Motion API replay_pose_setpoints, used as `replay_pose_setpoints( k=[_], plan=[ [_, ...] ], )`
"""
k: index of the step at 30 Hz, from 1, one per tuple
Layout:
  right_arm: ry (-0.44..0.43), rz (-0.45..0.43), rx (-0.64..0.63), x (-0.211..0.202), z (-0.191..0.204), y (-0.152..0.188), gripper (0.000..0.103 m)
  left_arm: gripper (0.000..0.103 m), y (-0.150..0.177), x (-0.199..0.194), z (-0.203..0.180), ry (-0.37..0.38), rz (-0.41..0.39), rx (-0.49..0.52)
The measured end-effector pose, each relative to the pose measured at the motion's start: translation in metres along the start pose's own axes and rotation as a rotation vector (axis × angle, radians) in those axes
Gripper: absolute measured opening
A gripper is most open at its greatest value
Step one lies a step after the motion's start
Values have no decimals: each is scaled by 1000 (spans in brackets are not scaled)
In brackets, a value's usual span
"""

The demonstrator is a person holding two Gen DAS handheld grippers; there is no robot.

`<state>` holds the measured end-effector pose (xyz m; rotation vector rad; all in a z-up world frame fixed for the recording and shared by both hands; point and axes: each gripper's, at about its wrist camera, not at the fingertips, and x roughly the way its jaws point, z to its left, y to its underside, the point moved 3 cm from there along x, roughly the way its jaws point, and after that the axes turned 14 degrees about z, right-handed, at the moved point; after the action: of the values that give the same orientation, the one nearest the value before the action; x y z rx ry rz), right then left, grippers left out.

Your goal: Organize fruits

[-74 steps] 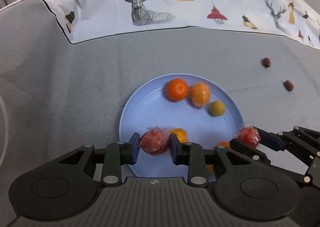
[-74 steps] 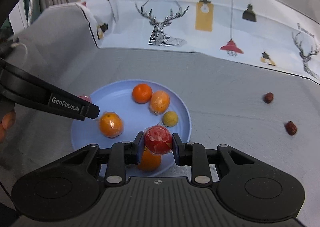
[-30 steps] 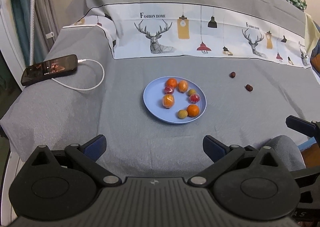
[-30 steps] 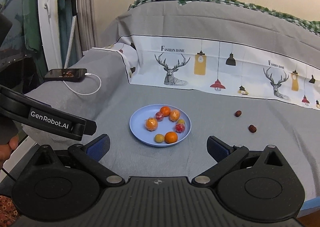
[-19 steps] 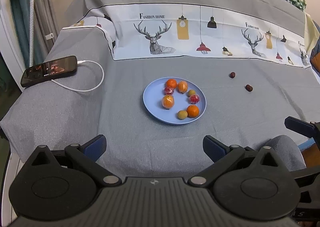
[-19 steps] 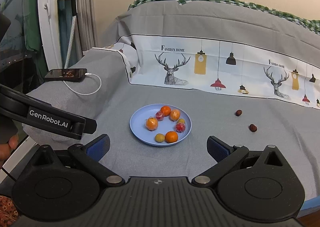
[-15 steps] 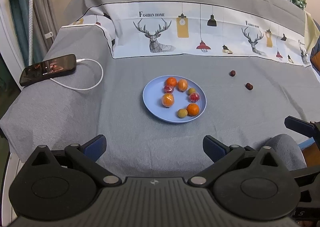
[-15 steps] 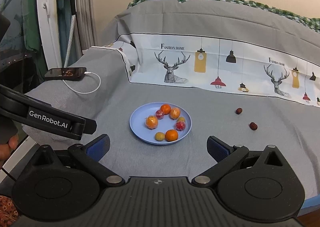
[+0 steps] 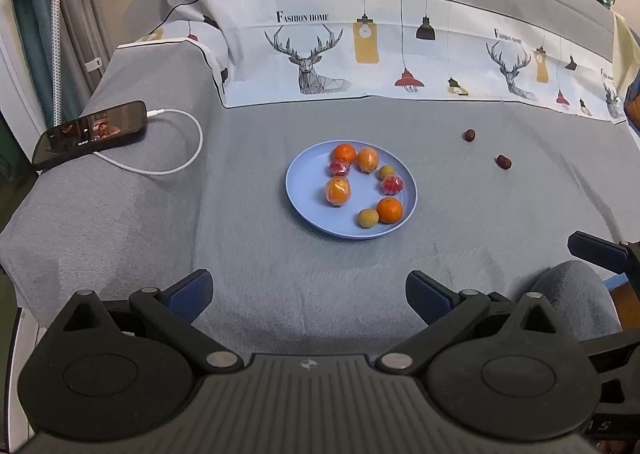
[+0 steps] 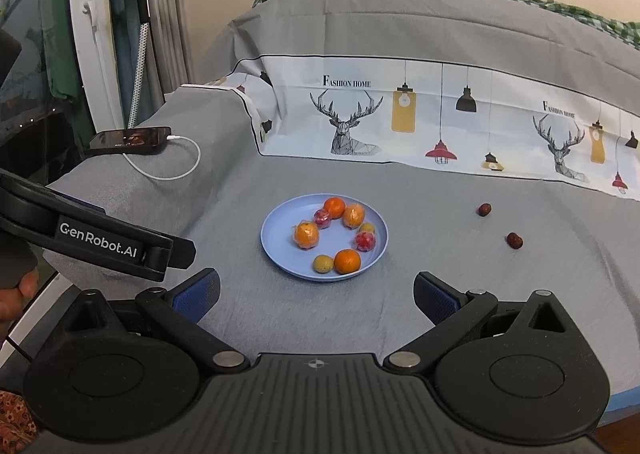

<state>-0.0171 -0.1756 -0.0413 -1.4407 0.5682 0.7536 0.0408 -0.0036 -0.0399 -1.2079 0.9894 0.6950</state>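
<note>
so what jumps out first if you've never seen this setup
The blue plate in the middle of the grey cloth, with small orange, red and yellow-green fruits lying in a loose ring on it. Next, two dark fruits lie loose on the cloth to its right, and a phone on a white cable sits far left. Both grippers are open, well short of the plate.

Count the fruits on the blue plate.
8, all on the blue plate: four orange ones, two red wrapped ones, two small yellow-green ones. None appear hidden.
</note>
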Motion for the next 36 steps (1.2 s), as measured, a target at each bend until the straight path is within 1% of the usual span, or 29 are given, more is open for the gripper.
replay_pose_setpoints(
  k=[11,25,27,30,33,36],
  plan=[
    [-26,25,28,13,-8,1,102,102,-10,15,-5,-9,29,12],
    [-28,57,158,35,-44,1,102,102,-34,39,-25,-12,75,37],
    [-8,54,192,39,-54,1,102,102,-42,44,-29,-15,76,43],
    [35,45,249,47,-74,0,102,102,-61,48,-33,-8,49,30],
    [110,46,308,65,-101,-1,102,103,-83,55,-41,-12,27,25],
    [205,38,374,87,-134,-6,102,103,-106,67,-53,-6,24,32]
  ],
)
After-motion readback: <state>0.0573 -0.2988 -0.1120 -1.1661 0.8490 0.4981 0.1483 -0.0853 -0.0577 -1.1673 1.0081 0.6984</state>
